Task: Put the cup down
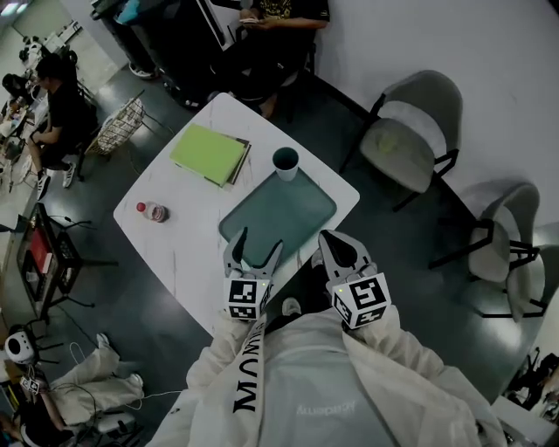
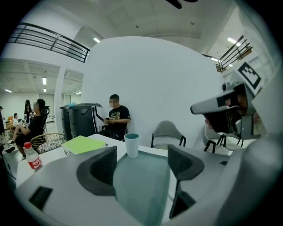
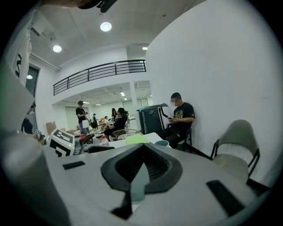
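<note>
White table (image 1: 166,253) in an open office room, with grey chairs (image 1: 406,131) along the wall to the right and a person seated (image 1: 271,26) just beyond its far edge. A teal mat (image 1: 279,214) lies on the near right part of the table. The cup (image 1: 285,163) stands upright at the far edge of that mat, apart from both tongs. I cannot tell whether its base is on the mat or just off it. A green folder (image 1: 208,153) lies to the left of the cup, and a small bottle (image 1: 153,211) with a red cap stands further left, well apart from it.

Both tongs hang over the near edge of the table. The left gripper (image 1: 259,240) has its jaws spread with nothing between them; its own view looks along the mat at the cup beyond. The right gripper (image 1: 327,237) has its jaws brought together on nothing.

Judged from this, the cup is already set down and nothing is in hand. The main risk is a careless reach forward. The cup sits close to the far right edge of the table, so a nudge from either tong could tip it or push it off toward the chairs. The left tong points straight at it, which makes that side the likelier culprit. A tug on the mat could also shake the cup if it rests on it.
</note>
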Motion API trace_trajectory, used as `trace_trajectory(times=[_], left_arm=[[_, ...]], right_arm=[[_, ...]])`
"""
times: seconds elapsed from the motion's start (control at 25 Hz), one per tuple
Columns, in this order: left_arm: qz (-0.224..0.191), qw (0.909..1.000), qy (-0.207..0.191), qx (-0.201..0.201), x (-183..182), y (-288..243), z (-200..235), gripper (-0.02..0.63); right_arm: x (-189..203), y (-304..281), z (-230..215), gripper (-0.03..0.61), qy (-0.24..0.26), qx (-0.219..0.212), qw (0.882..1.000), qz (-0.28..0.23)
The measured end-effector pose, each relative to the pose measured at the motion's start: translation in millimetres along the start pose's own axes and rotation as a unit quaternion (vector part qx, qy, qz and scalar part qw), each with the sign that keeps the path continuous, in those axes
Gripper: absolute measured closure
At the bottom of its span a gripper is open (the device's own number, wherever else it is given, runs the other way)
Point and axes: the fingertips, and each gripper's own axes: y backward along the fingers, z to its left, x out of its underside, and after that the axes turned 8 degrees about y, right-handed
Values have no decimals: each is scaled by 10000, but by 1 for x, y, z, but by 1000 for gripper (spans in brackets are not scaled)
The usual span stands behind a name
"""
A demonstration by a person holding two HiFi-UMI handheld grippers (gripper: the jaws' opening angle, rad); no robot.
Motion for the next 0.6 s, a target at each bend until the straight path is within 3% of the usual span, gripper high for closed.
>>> trace_trajectory(times=[0.12,0.6], left_arm=[[-151,9998,-58,71,-8,32,-9,244],[-682,9969,-301,232,-25,130,-33,414]], right_arm=[[-2,13,22,574,-36,-15,9999,-125],[-27,58,90,574,39,-71,9965,-830]])
